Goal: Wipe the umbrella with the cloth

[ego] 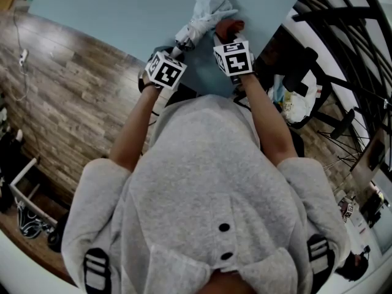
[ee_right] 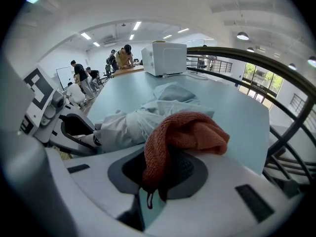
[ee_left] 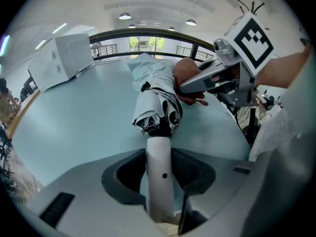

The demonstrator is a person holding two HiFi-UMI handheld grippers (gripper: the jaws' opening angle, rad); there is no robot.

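A folded white umbrella point(ego: 205, 14) lies on the pale blue table point(ego: 110, 11), its canopy bunched at the far end. My left gripper point(ee_left: 159, 191) is shut on the umbrella's white handle point(ee_left: 159, 174), with the black-and-white canopy folds point(ee_left: 158, 107) just beyond. My right gripper point(ee_right: 158, 179) is shut on a rust-orange cloth point(ee_right: 185, 132), which drapes over the jaws and rests against the umbrella's white fabric point(ee_right: 143, 120). In the head view the cloth point(ego: 231, 27) shows beside the umbrella, just past the right gripper's marker cube point(ego: 233, 57).
A white box point(ee_right: 165, 58) stands at the table's far end. Several people stand round a desk point(ee_right: 118, 58) beyond it. A black railing point(ee_right: 266, 68) runs along the table's right side. Wooden floor point(ego: 67, 97) lies to the left.
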